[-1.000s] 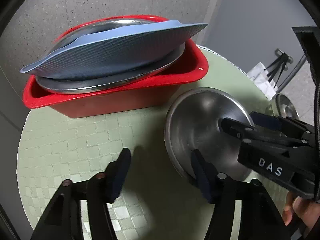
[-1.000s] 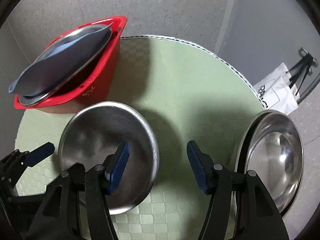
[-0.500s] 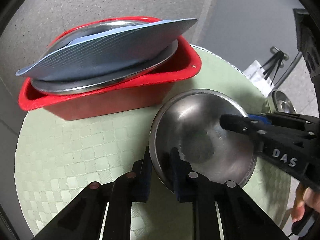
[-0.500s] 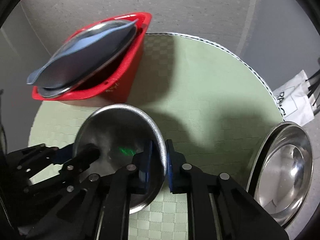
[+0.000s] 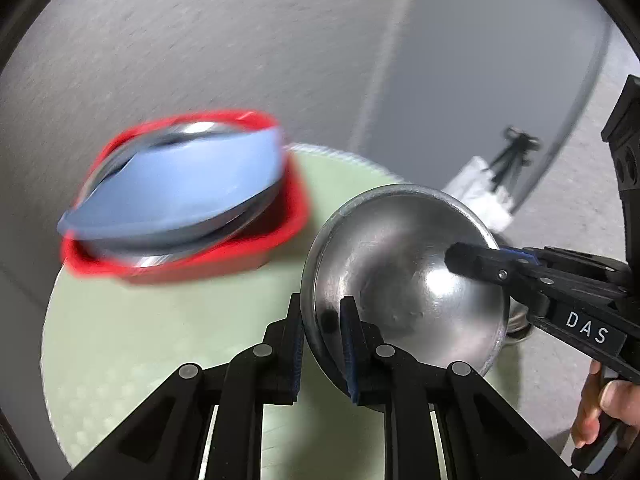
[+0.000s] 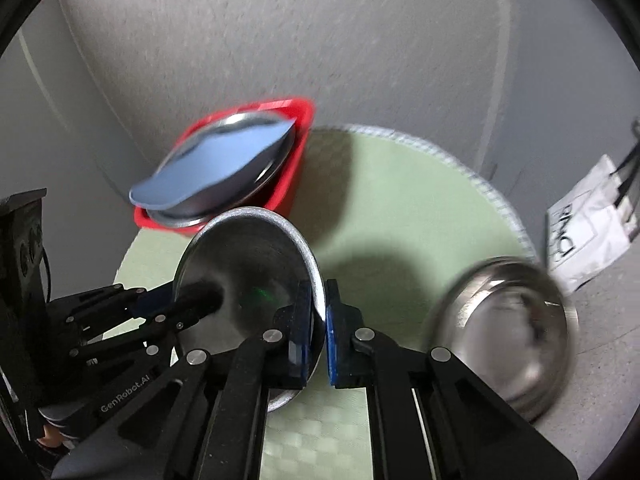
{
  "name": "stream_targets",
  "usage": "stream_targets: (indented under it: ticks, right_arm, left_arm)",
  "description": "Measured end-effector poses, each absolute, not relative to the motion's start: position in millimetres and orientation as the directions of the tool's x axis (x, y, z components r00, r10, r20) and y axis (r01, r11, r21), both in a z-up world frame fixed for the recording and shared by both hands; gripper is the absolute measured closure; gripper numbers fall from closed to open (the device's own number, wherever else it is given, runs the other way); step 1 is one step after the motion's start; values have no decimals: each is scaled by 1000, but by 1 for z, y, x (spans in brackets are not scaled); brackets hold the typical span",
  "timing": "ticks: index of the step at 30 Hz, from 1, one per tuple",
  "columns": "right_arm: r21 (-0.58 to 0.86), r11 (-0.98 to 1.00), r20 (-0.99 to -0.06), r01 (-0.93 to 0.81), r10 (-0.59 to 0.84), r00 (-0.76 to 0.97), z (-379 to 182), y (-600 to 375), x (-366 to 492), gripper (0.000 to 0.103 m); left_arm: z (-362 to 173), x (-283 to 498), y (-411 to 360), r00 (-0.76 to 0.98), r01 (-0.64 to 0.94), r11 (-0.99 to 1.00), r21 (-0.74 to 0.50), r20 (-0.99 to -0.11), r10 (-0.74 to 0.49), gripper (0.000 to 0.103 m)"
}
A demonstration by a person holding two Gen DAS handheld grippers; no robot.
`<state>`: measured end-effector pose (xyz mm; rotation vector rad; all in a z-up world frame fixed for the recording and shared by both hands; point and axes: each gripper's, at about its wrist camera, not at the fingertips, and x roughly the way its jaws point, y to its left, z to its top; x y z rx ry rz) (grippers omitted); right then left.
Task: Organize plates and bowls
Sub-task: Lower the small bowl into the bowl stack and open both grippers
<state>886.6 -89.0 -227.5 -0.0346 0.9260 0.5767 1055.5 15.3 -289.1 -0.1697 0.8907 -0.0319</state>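
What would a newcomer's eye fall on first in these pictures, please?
First the steel bowl at centre, gripped on opposite rims by the left gripper and right gripper. Then the red tub behind it on the green table, stacked with a blue plate.

A round desk (image 6: pixel 400 216) under a pale green checked cloth stands in a corner of speckled grey walls (image 6: pixel 320 40).

The cloth's white woven edge (image 6: pixel 460 160) traces the far rim of the desk, where soft shadows fall across the green. Behind it, the textured wall (image 5: pixel 200 40) meets a smoother grey panel (image 5: pixel 480 60) at a pale vertical seam. On the grey floor (image 5: pixel 560 208) beyond the desk, a white paper bag (image 6: pixel 588 240) with dark lettering rests beside thin black tripod legs (image 5: pixel 516 152). Lighting is even and dim.
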Motion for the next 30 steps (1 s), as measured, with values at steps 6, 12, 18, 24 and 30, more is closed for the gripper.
stream_targets:
  ticks: [6,12,18,24,30]
  right_arm:
    - [213,910,-754,-356,385,533,-221,-160,893,97]
    - [228,943,-775,-243,327,541,-242,-205,902,96]
    - [282,944,-768,-174,330,549,-258,-233,917,96]
    - [286,947,-778,-148,320,541,-271,-240,920,94]
    - [283,952,-780,-115,298,551,-276,-244,920,88]
  left_arm:
    - [-274,1090,-48,612,108,984,-141,-771,-178,89]
    - [-281,1120,-96,580,174,980,-94,-795,-179,89]
    - [-301,1151,-113,529,204,975,-87,-828,-184,89]
    - [-315,1179,-126,501,214,975,-55,-851,-158,89]
    - [-325,1189,-136,484,216,975,-60,-860,-161,86]
